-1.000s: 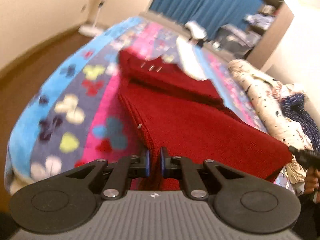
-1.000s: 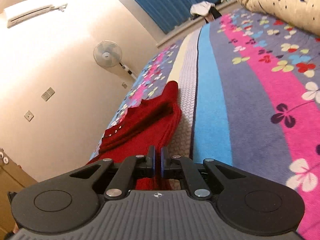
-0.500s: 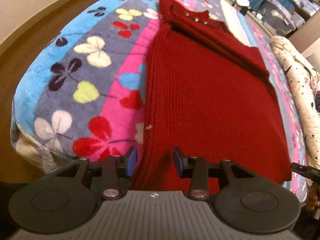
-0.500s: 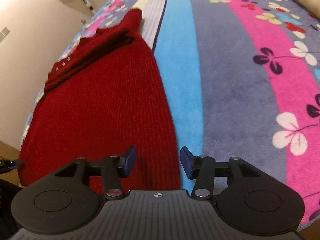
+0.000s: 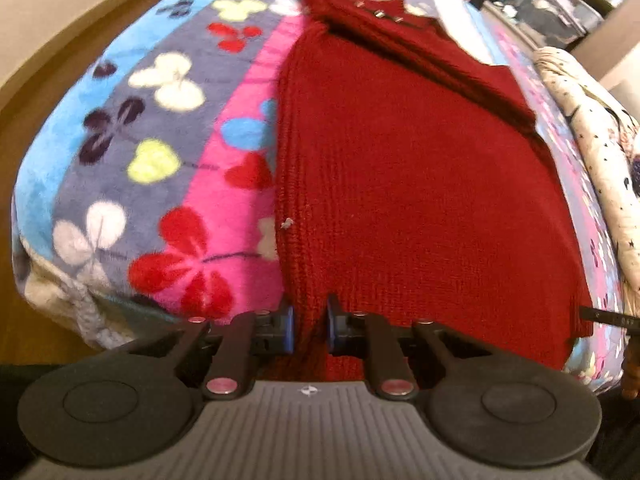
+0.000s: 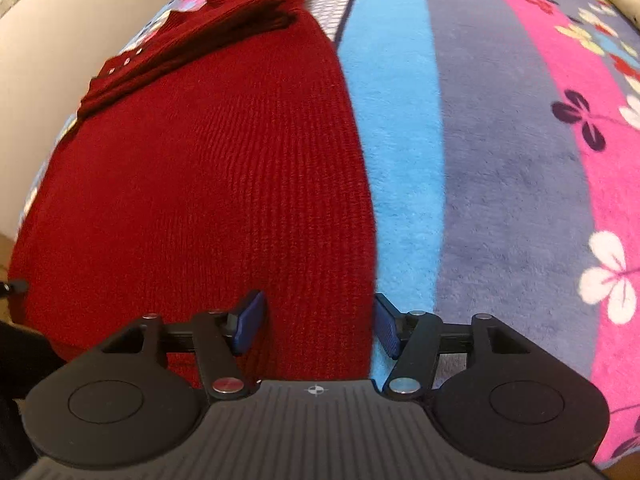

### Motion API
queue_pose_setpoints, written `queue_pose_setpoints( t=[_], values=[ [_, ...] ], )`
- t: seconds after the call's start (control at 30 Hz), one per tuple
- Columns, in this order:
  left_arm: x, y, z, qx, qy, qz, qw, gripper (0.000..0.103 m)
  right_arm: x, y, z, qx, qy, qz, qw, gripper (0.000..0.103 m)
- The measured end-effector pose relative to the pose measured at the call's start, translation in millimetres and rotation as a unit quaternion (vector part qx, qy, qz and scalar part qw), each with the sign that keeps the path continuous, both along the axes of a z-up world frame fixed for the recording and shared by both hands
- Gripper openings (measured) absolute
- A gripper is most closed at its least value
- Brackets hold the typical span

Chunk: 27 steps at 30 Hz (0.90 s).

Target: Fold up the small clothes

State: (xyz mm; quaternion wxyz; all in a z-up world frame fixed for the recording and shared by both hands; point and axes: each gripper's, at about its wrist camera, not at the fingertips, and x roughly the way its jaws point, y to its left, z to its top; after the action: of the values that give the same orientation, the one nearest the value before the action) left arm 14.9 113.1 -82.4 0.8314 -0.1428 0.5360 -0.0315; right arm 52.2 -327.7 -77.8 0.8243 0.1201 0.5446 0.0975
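A dark red knitted sweater lies flat on a bed, its sleeves folded across the far collar end. In the left wrist view my left gripper sits at the near left corner of the hem, jaws narrowly apart with a fold of the hem between them. In the right wrist view the same sweater fills the left half. My right gripper is wide open over the near right corner of the hem, its fingers either side of the edge.
The bed has a fleece blanket with blue, grey and pink stripes and clover shapes. A pale star-patterned duvet lies along the right side. The brown floor is on the left, and cluttered shelves stand behind.
Both grippers lowered the hem onto the bed and opened. The right jaws have spread wide. The left jaws opened, then narrowed around the hem fold. The sweater now lies flat.
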Motion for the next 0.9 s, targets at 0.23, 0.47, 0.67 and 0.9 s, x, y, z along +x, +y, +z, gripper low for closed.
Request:
queue_pose_setpoints(
  t=[0.23,0.47,0.67,0.9],
  values=[
    [-2,-1,2,-0.005,0.000,0.007,1.0000,0.018,-3,-9,10,0.021,-0.029,-0.004,0.999,0.022],
    [2,-6,-3,0.007,0.009,-0.002,0.9999,0.023,1,-3,2,-0.001,-0.005,-0.003,1.000,0.033],
    [3,-7,-5,0.013,0.009,-0.007,0.9998,0.023,2,-1,0,-0.009,-0.007,-0.001,1.000,0.030],
    [-2,-15,6,0.029,-0.030,-0.032,0.9986,0.014,-4,-1,13,-0.002,-0.041,0.011,0.999,0.020]
  ],
)
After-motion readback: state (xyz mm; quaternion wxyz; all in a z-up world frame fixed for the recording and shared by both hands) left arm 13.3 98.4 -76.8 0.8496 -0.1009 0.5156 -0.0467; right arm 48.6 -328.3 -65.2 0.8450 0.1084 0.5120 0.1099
